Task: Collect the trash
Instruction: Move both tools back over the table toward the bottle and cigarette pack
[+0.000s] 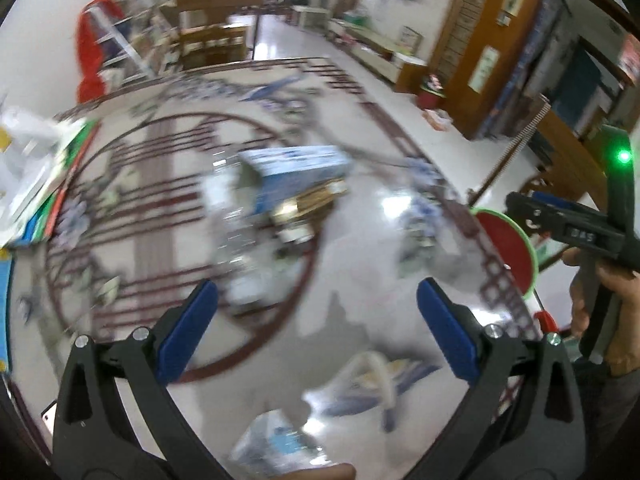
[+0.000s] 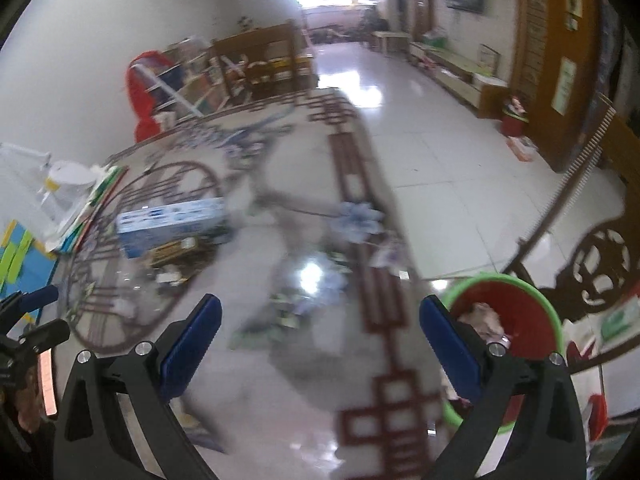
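Note:
My left gripper (image 1: pixel 316 300) hangs open over a glossy patterned table (image 1: pixel 360 300), nothing between its blue pads. Ahead of it lie a blue-and-white carton (image 1: pixel 296 172) and a blurred clear plastic piece (image 1: pixel 244 256). A crumpled wrapper (image 1: pixel 372 384) and a plastic packet (image 1: pixel 280 440) lie close under the fingers. My right gripper (image 2: pixel 320 320) is open and empty above the table (image 2: pixel 312 360), with crumpled wrappers (image 2: pixel 304 300) just ahead. A red bin with a green rim (image 2: pixel 516 312) sits beside its right finger, some trash inside. The same bin (image 1: pixel 508 248) shows right of the table in the left wrist view.
Stacked books and papers (image 1: pixel 44 184) lie at the table's left edge, with a white container (image 2: pixel 64 184) behind. The right gripper's body and a hand (image 1: pixel 592 248) show at the right of the left wrist view. A dark carved chair (image 2: pixel 592 272) stands right of the bin. Tiled floor stretches beyond.

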